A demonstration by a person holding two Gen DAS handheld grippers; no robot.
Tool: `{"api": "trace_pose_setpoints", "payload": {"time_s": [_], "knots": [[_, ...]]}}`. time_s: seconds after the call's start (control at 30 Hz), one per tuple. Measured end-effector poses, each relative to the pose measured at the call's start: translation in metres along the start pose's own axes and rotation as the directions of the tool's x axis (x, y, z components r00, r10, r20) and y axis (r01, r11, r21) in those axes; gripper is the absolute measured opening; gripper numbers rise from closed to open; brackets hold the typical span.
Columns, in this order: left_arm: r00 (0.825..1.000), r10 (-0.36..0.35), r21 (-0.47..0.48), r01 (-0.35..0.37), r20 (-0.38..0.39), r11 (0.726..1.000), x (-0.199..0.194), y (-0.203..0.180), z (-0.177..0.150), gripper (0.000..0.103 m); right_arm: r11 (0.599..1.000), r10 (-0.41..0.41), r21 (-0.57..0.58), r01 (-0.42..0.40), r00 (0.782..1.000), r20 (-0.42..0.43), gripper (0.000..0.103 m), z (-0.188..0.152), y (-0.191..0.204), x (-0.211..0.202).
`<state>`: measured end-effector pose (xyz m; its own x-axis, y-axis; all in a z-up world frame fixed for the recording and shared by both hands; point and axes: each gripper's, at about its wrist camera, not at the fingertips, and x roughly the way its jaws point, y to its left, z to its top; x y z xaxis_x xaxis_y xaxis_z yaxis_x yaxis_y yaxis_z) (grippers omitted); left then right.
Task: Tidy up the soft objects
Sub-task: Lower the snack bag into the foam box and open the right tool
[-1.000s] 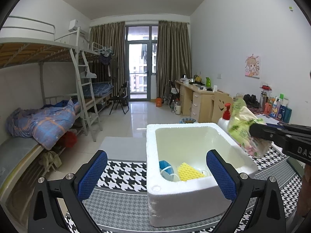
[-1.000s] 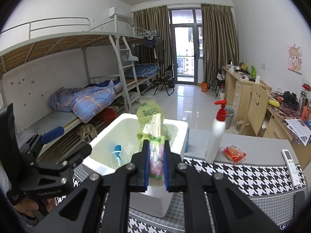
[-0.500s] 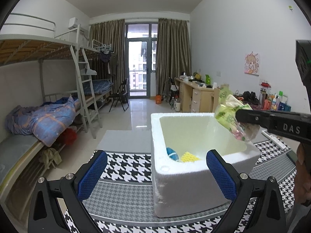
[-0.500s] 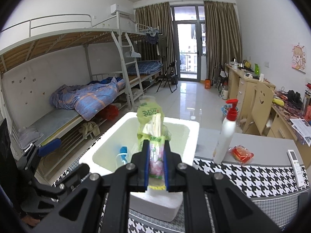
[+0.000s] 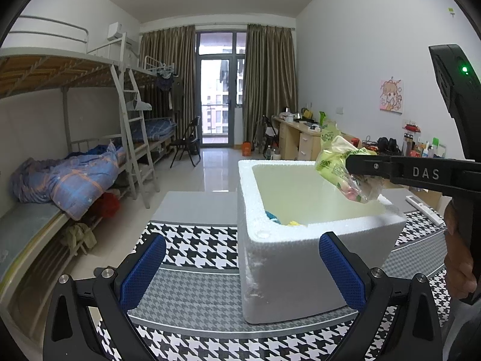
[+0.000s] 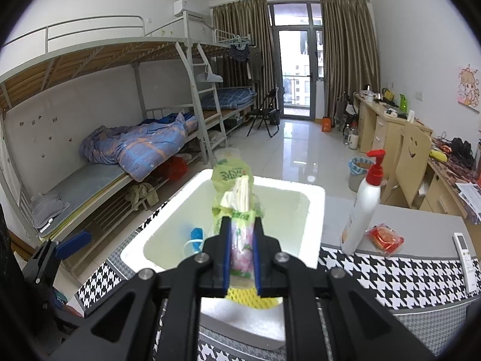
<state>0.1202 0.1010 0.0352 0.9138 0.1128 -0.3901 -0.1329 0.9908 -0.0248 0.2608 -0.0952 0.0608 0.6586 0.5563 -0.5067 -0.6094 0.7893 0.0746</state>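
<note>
Over the foam box (image 6: 315,207), right tongs (image 6: 242,263) clamp a tissue pack (image 6: 236,207).

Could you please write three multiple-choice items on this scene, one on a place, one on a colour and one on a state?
1. Where is the green plastic tissue pack?
A. Lying on the grey table
B. Held above the white foam box
C. On the bunk bed

2. What colour is the pump top of the white plastic lotion bottle?
A. Red
B. Blue
C. Green

3. How does the left hand-held gripper stand?
A. Shut on a sponge
B. Shut on the box rim
C. Open, holding nothing

Answers: 1 B, as the right hand-held gripper clamps the pack over the box's opening; 2 A, as the pump head shows red in the right wrist view; 3 C, as its blue pads stand wide apart with nothing between them.
</note>
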Motion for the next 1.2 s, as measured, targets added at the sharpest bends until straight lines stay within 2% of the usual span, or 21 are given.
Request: {"api": "trace_pose_setpoints", "payload": {"time_s": [0.37,0.4,0.43,0.5,0.53,0.6,0.9,1.2], "knots": [[1.0,0.0,-0.002,0.0,-0.031,1.0,0.005,0.005,-0.008,0.102,1.0,0.002,-0.001,-0.002,0.999,-0.036,0.015,0.0,0.0,0.015],[0.999,-0.001,-0.005,0.001,-0.032,1.0,0.005,0.005,-0.009,0.102,1.0,0.007,0.002,-0.007,0.999,-0.043,0.018,0.0,0.0,0.017],[0.999,-0.001,-0.01,0.0,-0.032,1.0,0.004,0.006,-0.009,0.102,1.0,0.017,0.002,-0.017,0.998,-0.053,0.024,-0.001,0.0,0.019],[0.999,0.001,-0.013,-0.001,-0.034,1.0,0.004,0.006,-0.009,0.102,1.0,0.019,0.001,-0.019,0.999,-0.051,0.042,-0.003,0.0,0.019],[0.999,0.001,-0.012,-0.002,-0.034,1.0,0.004,0.006,-0.009,0.102,1.0,0.016,0.0,-0.016,0.999,-0.042,0.057,-0.003,0.0,0.019],[0.999,0.002,-0.009,-0.002,-0.033,1.0,0.004,0.006,-0.008,0.102,1.0,0.01,-0.003,-0.01,1.0,-0.022,0.071,-0.004,0.001,0.016],[0.999,-0.001,-0.006,0.001,-0.033,1.0,0.003,0.003,-0.008,0.102,1.0,0.023,0.005,-0.023,1.0,-0.006,0.075,-0.005,-0.003,0.004],[1.0,-0.005,0.004,0.005,-0.026,1.0,-0.002,-0.006,-0.004,0.102,1.0,0.01,0.007,-0.01,0.999,0.049,0.097,-0.007,-0.01,-0.018]]}}
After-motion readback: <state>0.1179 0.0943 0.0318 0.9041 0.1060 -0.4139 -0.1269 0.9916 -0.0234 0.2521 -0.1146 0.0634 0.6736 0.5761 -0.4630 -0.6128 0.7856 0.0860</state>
